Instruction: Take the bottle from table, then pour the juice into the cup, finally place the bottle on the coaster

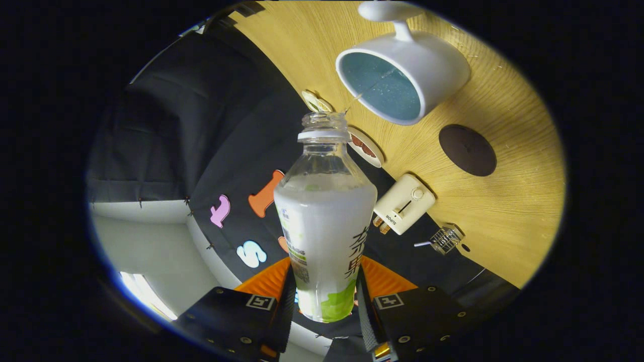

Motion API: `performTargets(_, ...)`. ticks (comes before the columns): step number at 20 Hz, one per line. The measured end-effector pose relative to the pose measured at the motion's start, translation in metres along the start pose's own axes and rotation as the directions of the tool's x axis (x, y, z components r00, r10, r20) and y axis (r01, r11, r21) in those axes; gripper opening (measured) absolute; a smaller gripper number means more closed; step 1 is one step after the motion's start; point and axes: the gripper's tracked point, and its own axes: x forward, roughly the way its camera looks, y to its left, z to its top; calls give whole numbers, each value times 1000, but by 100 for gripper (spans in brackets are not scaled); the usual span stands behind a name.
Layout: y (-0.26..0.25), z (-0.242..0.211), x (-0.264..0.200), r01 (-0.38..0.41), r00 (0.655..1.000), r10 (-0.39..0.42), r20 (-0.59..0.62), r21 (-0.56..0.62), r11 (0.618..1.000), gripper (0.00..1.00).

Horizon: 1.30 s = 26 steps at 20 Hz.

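Two fingers: the gripper point(324, 301) has both fingers point(282, 301) pressed on the lower body of the bottle point(324, 236), one on each side, clamped tight.
Bottle: clear plastic, cap off, tipped so its open neck points toward the cup point(402, 75); it sits between the fingers and reaches well beyond them.
Bottle contents: cloudy white juice fills the body up to the shoulder (the neck itself looks clear).
Stream: a thin thread of liquid point(367, 90) runs from the bottle mouth over the cup's near rim.
Cup: white mug with a pale blue inside, standing on the wooden table point(503, 201); how much liquid it holds I cannot tell.
Coaster: dark round disc point(467, 150) lying bare on the table, near the cup but apart from it.
Other items: a small white appliance point(404, 203) and a little wire rack point(445, 239) at the table's edge.
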Motion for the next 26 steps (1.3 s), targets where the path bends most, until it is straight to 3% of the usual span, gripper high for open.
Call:
performTargets(7,-7,3,-3,8,1000,-8,4,-26,1000,57)
performTargets(11,-31,12,-2,67,998,-65,20,-125,990,57)
performTargets(16,-69,24,-3,180,983,-178,36,-327,928,57)
performTargets(19,-81,25,-4,214,974,-222,44,-496,842,57)
performTargets(26,-59,24,2,138,985,-166,56,-829,542,57)
